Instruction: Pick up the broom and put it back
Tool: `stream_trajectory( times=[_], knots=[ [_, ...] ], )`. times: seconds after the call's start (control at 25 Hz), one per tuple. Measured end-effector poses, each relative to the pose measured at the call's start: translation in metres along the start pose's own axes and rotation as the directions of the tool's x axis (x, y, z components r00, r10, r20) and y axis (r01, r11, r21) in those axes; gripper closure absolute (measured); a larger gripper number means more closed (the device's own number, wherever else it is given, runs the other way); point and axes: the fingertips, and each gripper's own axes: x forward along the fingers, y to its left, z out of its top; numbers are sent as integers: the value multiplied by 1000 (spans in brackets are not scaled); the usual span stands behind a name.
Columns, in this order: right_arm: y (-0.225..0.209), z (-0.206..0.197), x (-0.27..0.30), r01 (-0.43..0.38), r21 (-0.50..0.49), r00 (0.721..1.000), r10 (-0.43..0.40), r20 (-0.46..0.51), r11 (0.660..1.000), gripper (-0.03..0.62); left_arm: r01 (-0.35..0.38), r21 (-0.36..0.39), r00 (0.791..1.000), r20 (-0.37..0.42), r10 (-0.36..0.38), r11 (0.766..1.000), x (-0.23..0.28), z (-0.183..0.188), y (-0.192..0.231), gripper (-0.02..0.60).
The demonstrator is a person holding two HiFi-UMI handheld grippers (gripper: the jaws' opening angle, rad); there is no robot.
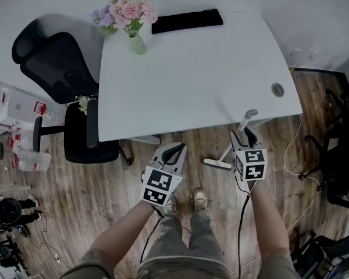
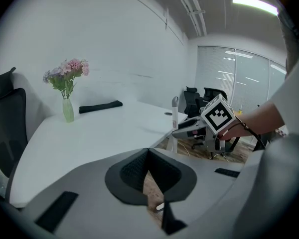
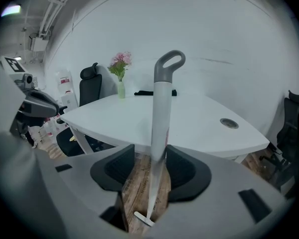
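Observation:
The broom [image 1: 239, 131] has a white shaft and a grey loop handle. It stands almost upright against the front edge of the white table [image 1: 192, 80], with its small head [image 1: 218, 164] on the wooden floor. In the right gripper view the shaft [image 3: 162, 113] rises between the pads of my right gripper [image 3: 150, 166]. That gripper is open: there is a gap at the left pad, and the shaft stands close to the right one. My left gripper [image 2: 148, 156] hangs shut and empty over the floor, left of the broom [image 2: 175, 114].
On the table stand a vase of pink flowers [image 1: 131, 16] and a long black pad [image 1: 187, 20]; a cable grommet [image 1: 277, 89] sits near its right corner. A black office chair [image 1: 75, 97] stands to the left, more chairs [image 1: 337, 156] and floor cables to the right.

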Motion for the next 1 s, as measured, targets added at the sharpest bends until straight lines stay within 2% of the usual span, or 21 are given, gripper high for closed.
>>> stream_trajectory(
  times=[0.28, 0.48, 0.6, 0.72, 1.0],
  knots=[
    [8, -7, -6, -25, -57, 999, 23, -40, 998, 364, -6, -4, 1000, 6, 6, 1000, -14, 1, -2, 566],
    [15, 10, -25, -12, -40, 1000, 12, 19, 999, 365, -9, -3, 1000, 13, 9, 1000, -25, 2, -2, 566],
    [25, 34, -53, -27, -36, 997, 30, 75, 999, 378, -13, 6, 999, 31, 13, 1000, -38, 13, -3, 566],
    [36, 66, -89, -47, -31, 987, 51, 151, 998, 419, -21, 19, 998, 68, 19, 1000, -55, 34, -1, 566],
    [70, 139, -179, -118, -32, 944, 122, 306, 993, 507, -40, 59, 985, 169, 30, 997, -107, 91, 2, 566]
  ],
)
